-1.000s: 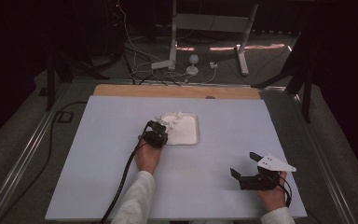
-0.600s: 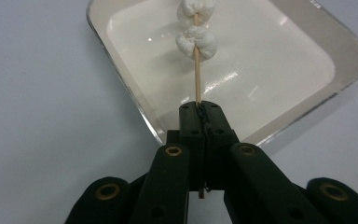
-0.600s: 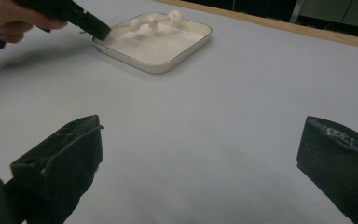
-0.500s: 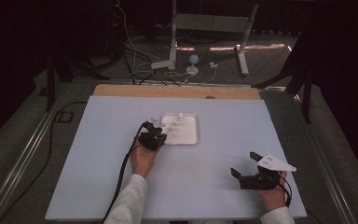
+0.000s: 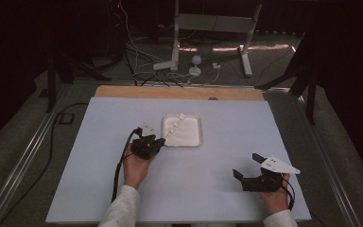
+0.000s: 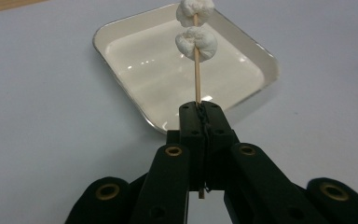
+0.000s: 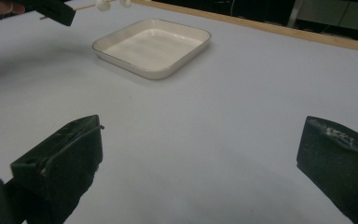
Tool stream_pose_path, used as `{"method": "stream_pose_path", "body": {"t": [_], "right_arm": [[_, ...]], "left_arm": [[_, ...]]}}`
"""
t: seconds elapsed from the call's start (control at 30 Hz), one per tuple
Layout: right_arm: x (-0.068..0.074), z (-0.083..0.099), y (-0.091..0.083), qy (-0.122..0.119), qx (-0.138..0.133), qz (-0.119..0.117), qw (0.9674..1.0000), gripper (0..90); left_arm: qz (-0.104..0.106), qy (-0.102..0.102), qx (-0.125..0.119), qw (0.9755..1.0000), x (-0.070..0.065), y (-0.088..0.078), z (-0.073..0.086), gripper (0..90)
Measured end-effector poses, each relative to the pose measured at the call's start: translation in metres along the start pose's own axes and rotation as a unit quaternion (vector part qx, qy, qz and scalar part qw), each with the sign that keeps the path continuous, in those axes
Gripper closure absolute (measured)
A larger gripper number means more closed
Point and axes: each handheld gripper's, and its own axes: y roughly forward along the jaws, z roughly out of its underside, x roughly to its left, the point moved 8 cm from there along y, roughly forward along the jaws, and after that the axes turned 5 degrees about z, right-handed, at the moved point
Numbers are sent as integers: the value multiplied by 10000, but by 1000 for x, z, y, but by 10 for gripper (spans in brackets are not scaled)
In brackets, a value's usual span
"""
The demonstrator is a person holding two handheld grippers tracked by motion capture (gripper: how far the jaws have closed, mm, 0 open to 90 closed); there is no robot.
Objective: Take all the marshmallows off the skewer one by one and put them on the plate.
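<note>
White table (image 5: 99, 189), empty square tray (image 5: 189, 137)

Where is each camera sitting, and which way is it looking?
High view: above the person's side, looking forward and down on the table; both hands and sleeves show.
Left gripper view: on the left gripper, facing the tray along its shut jaws gripping a marshmallow skewer.
Right gripper view: on the right gripper, low over the table, jaws apart, facing the tray.
All three share the tray and skewer.
</note>
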Motion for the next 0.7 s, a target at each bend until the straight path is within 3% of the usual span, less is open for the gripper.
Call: {"method": "stream_pose_path", "body": {"t": [0.23,0.4,0.47,0.6,0.7], "right_arm": [[14,-16,4,176,-226,-315,9991,4],[24,-46,9,301,-491,-546,9968,4],[26,-50,10,328,-511,-572,9965,4],[41,-75,27,278,-547,-760,9952,4],[50,-86,38,340,-499,-963,9935,4]], "left_arm": [[135,149,-233,9995,-12,-26,7,899],[147,241,-392,9988,-16,-47,14,899],[128,318,-434,9985,-18,-54,17,898],[225,499,-591,9968,-24,-67,24,898],[250,480,-715,9960,-24,-71,27,898]]}}
